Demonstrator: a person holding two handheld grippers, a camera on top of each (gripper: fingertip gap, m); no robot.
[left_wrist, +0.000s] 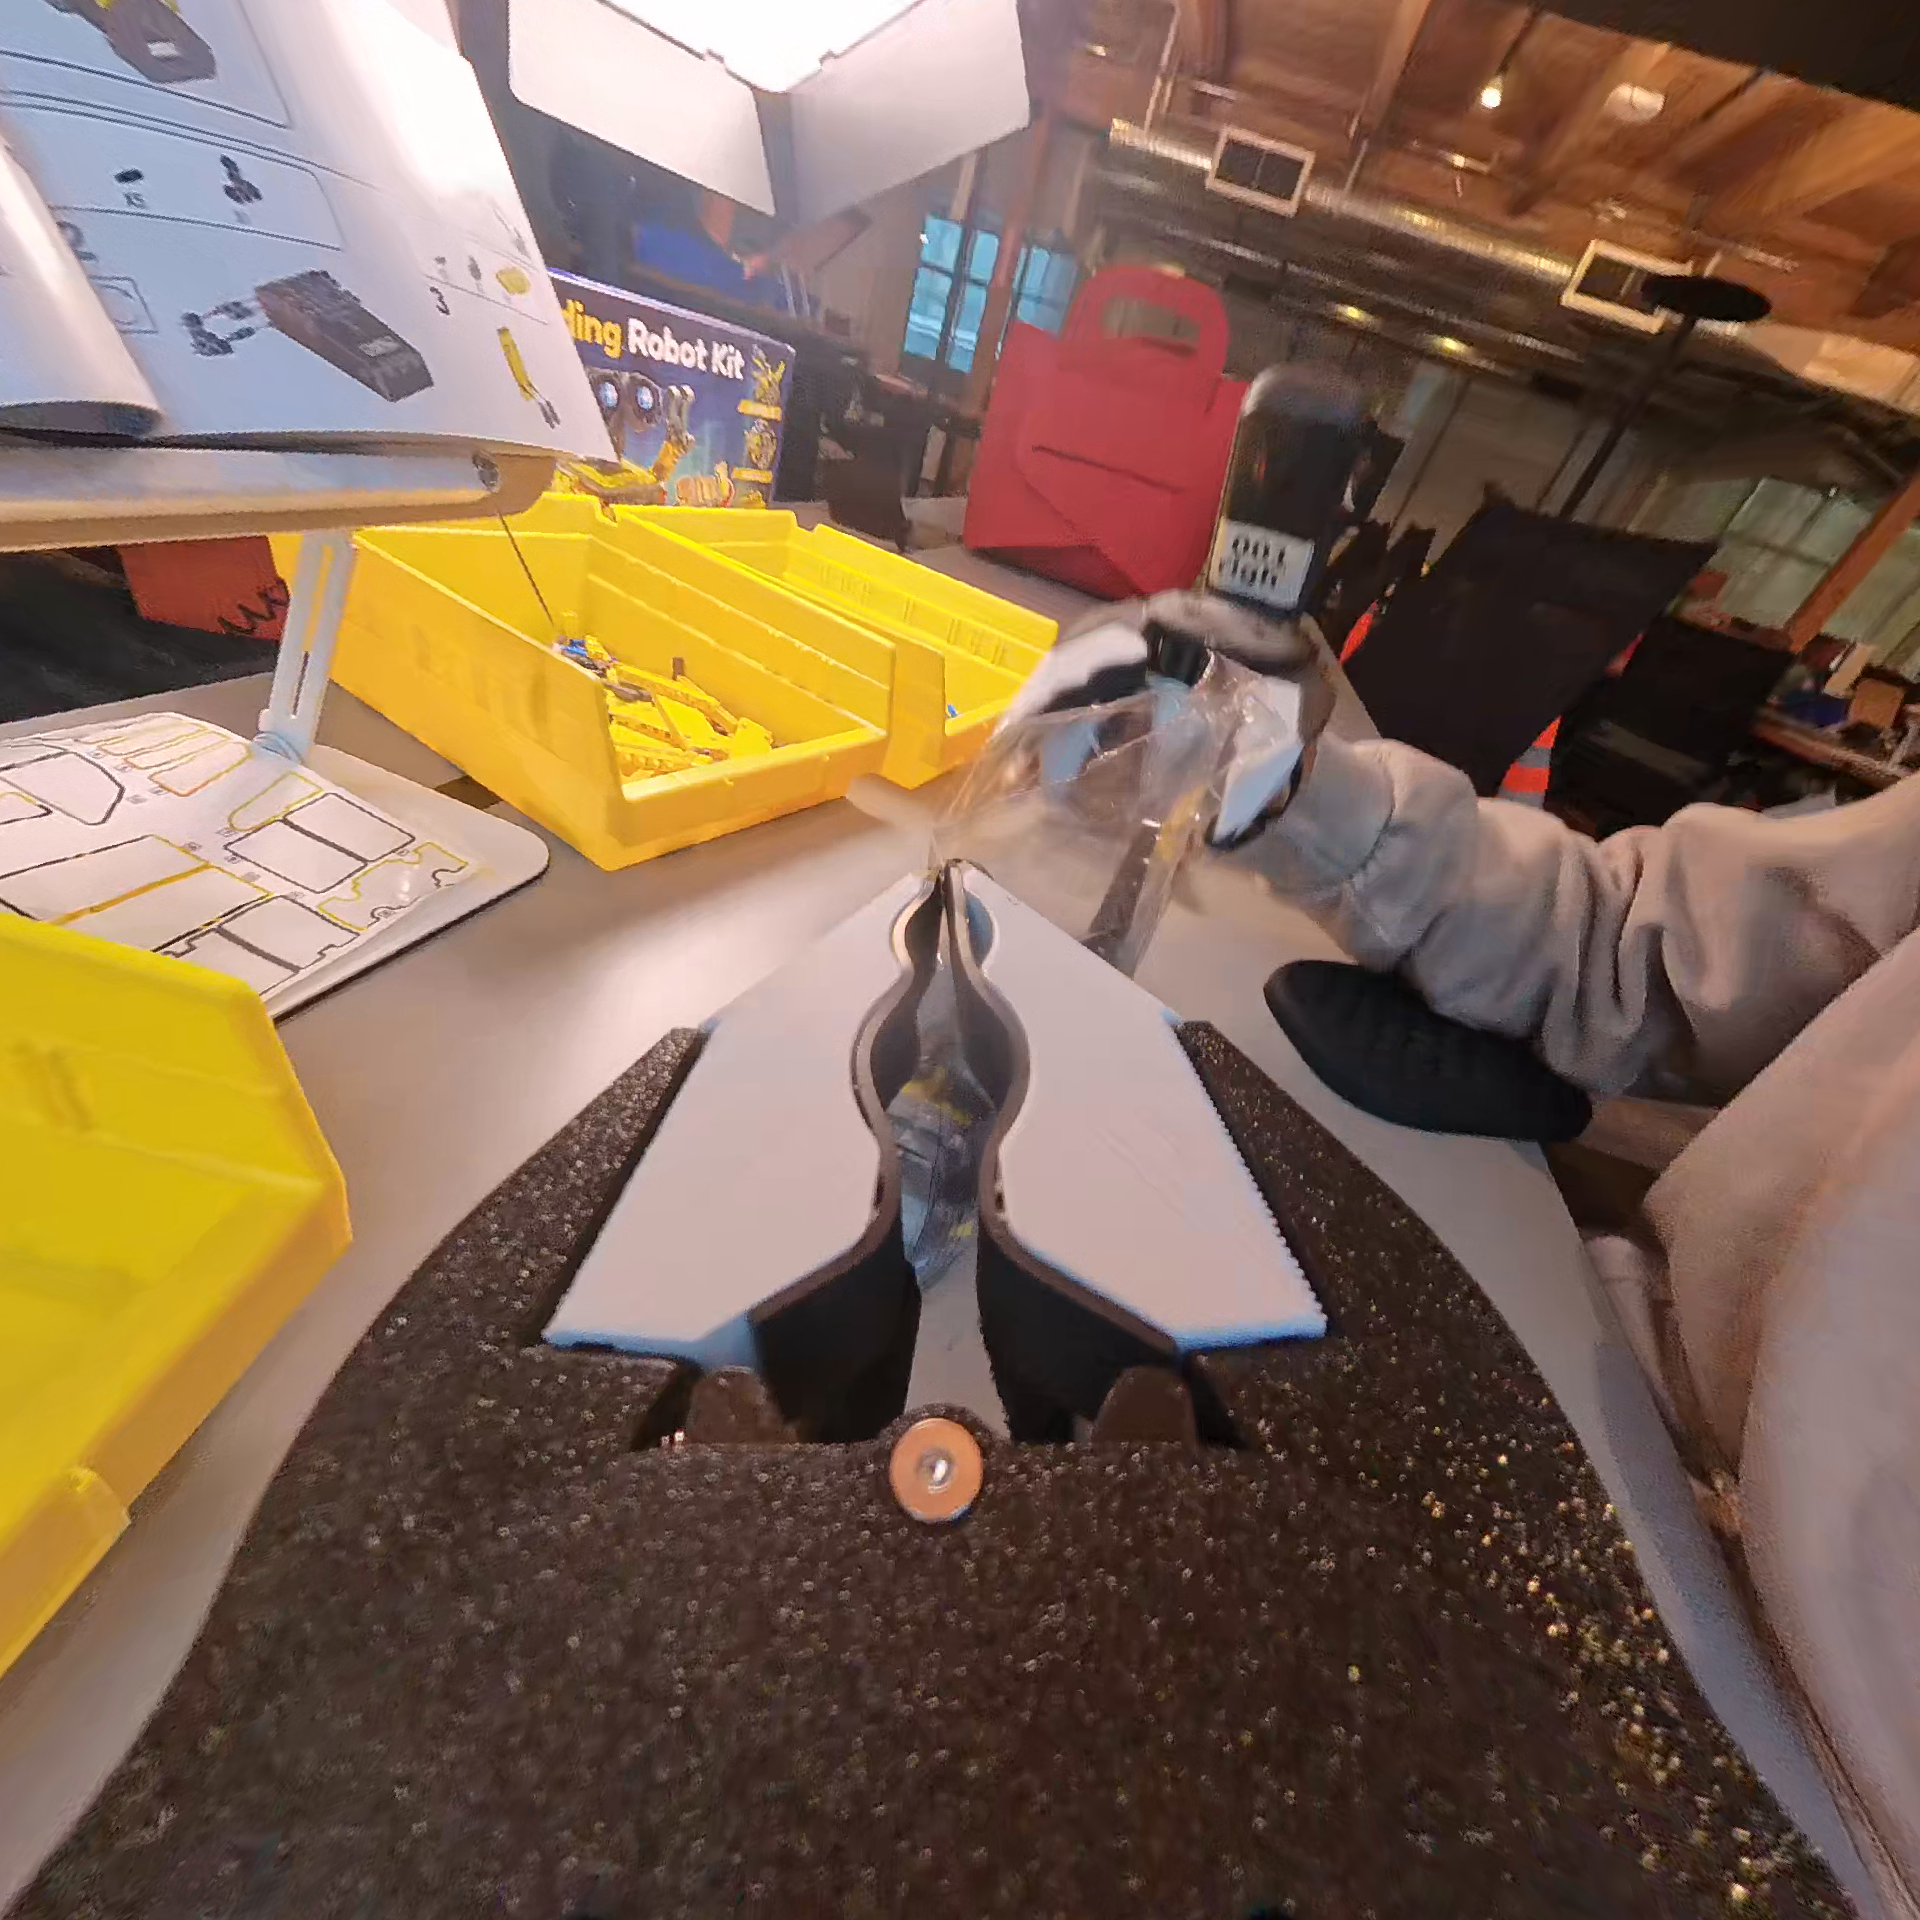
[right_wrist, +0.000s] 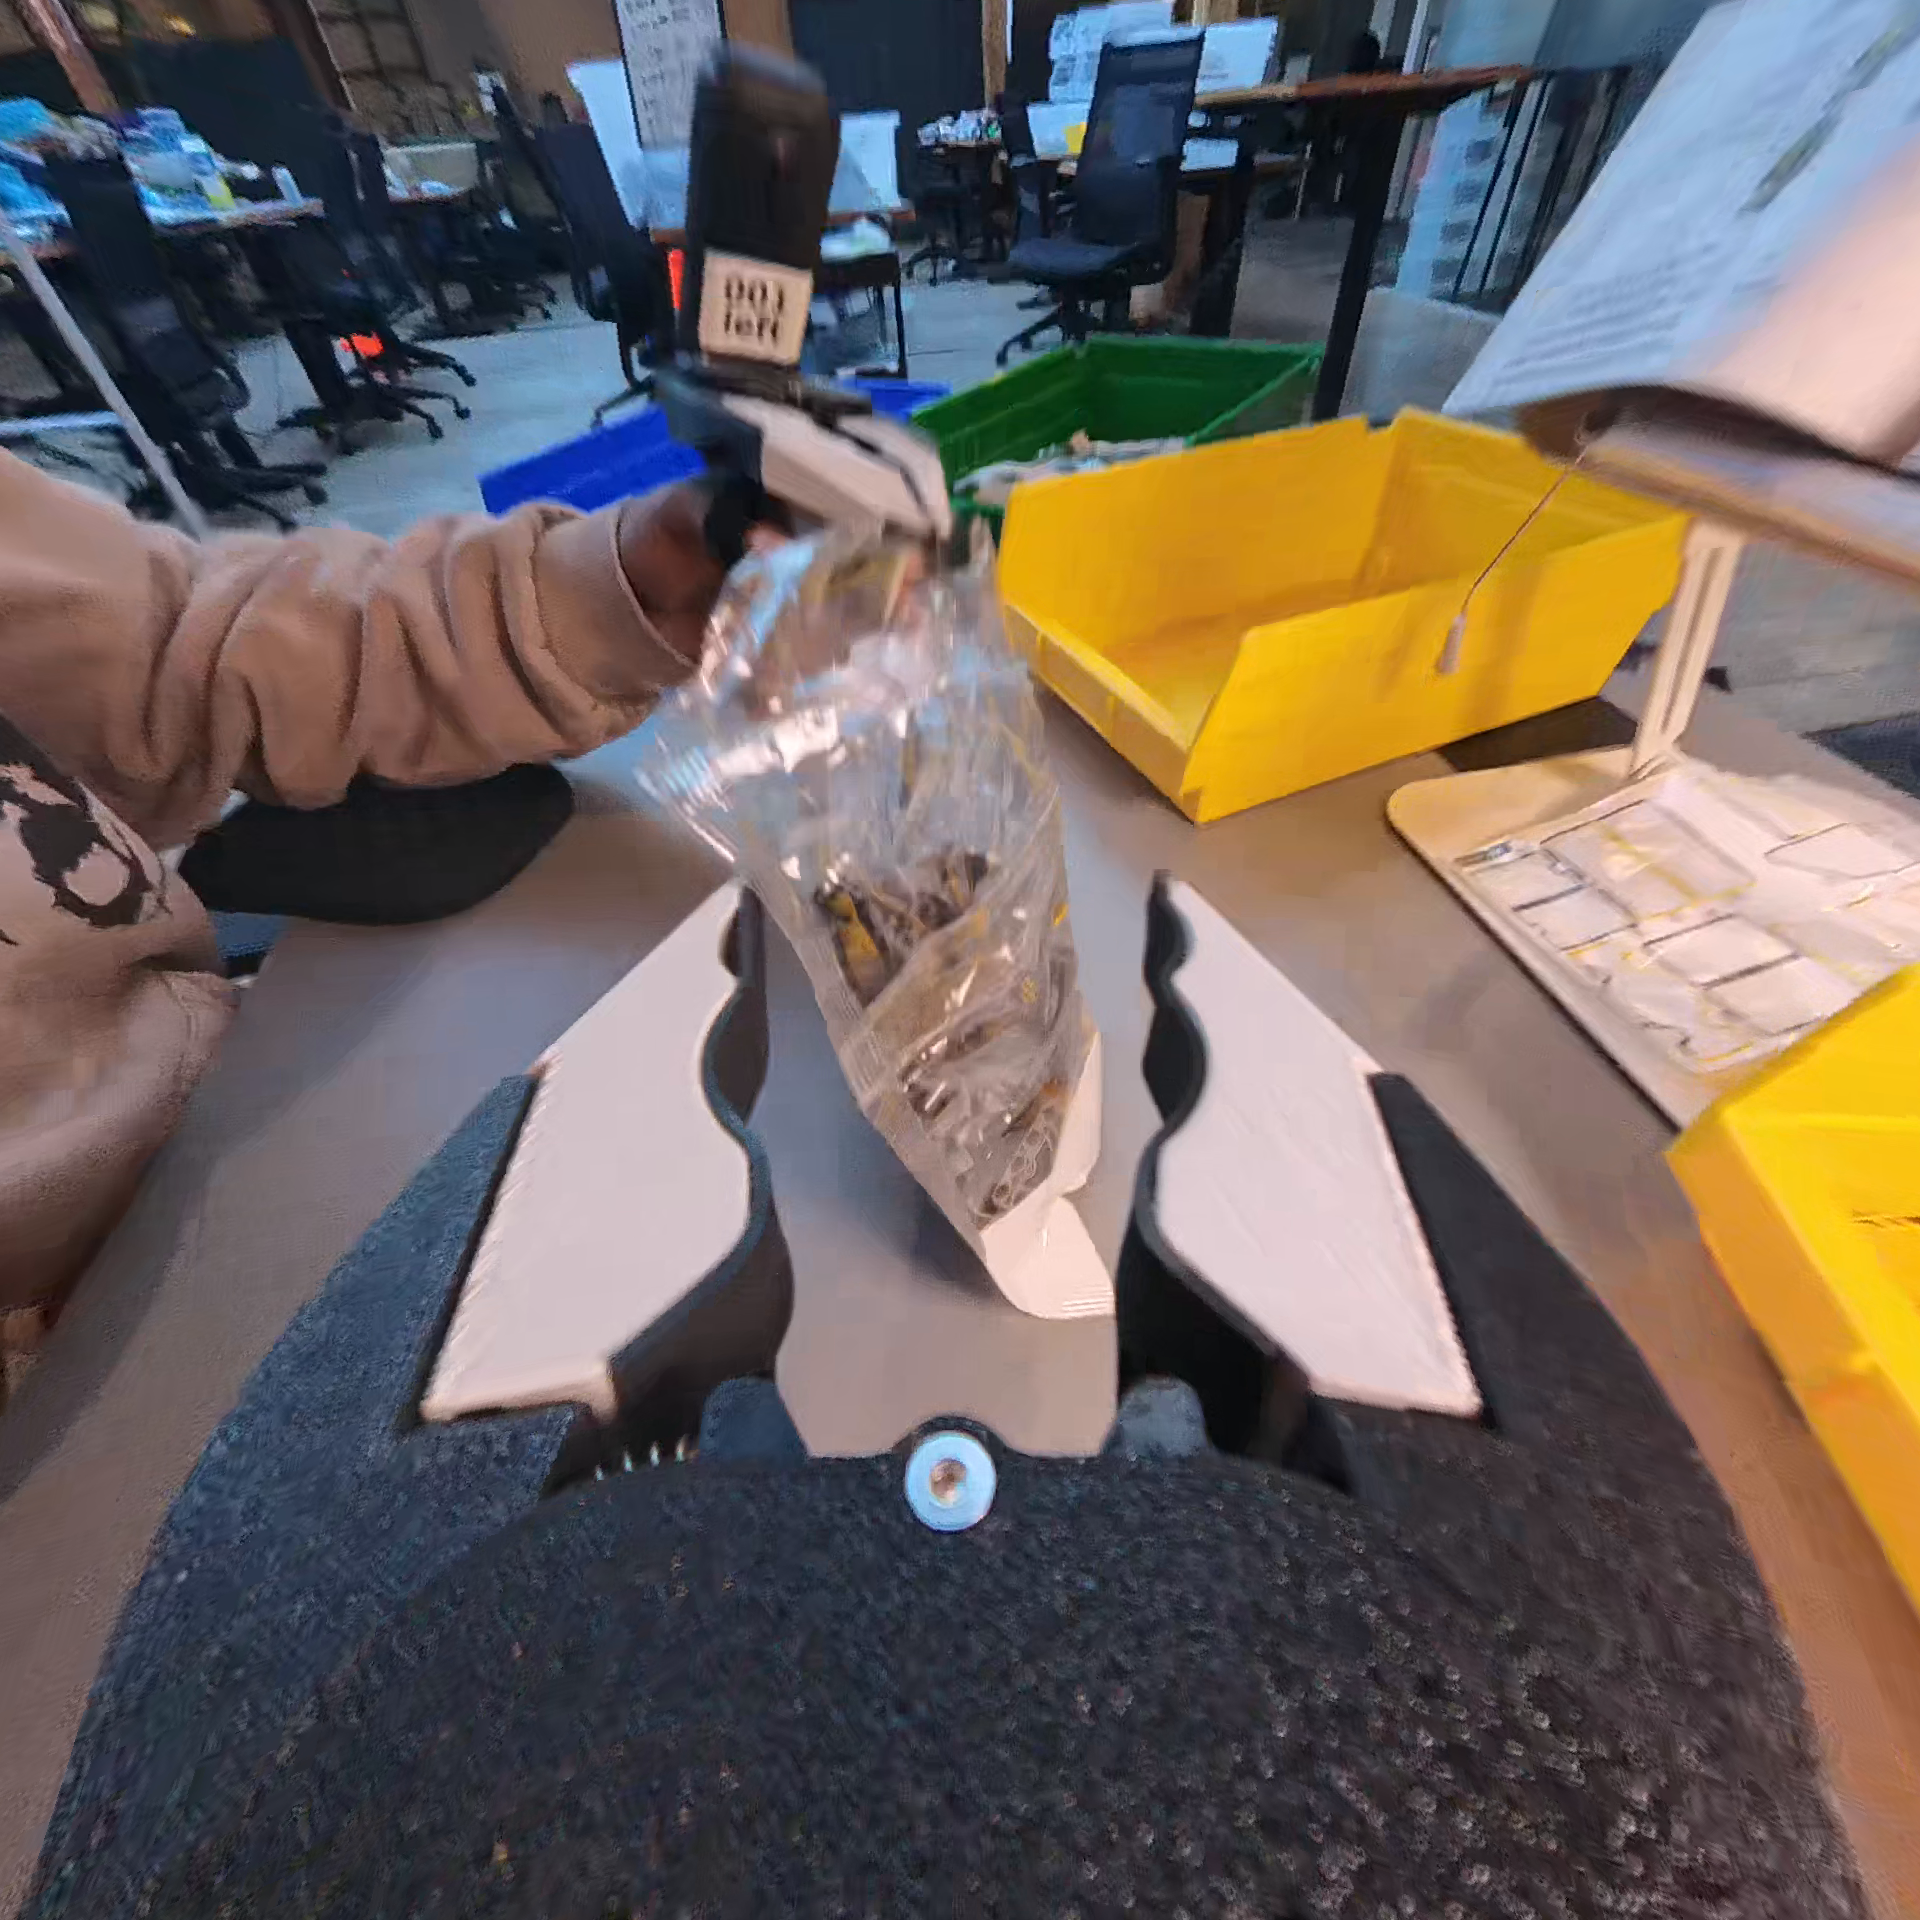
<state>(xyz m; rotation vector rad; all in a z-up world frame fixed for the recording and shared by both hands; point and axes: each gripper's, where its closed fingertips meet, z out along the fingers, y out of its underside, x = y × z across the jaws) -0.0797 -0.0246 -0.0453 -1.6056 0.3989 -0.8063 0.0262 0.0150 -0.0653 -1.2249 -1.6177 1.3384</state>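
Holding the left gripper (left_wrist: 945, 883) closed tight, with nothing but thin film between the fingertips, on the top edge of the clear plastic bag (right_wrist: 914, 883) of small yellow and dark parts

Hanging the bag from that pinch over the near part of the table (right_wrist: 1299, 935), close to the person's edge, with its long axis running from the pinched top down to a white folded bottom end; tilting that axis a little, top towards the left gripper, bottom pointing down at the tabletop; not possible telling whether the bottom end is touching the surface

Holding the right gripper (right_wrist: 956, 899) wide open, with one finger on each side of the bag's lower half and grasping nothing; not possible telling, through the blur, whether either finger is brushing the film

Resting a beige sleeve (right_wrist: 364, 644) on a black cushion (right_wrist: 384, 842) at the near edge

Standing farther in, towards the far edge: yellow bins (left_wrist: 623, 707), one of them holding yellow pieces, and just beside them a white stand carrying an open instruction booklet (left_wrist: 312, 260) above a printed sheet (left_wrist: 208, 842) of outlined shapes

Lying beyond the yellow bins in the right wrist view: a green bin (right_wrist: 1122, 395) and a blue bin (right_wrist: 592, 468)
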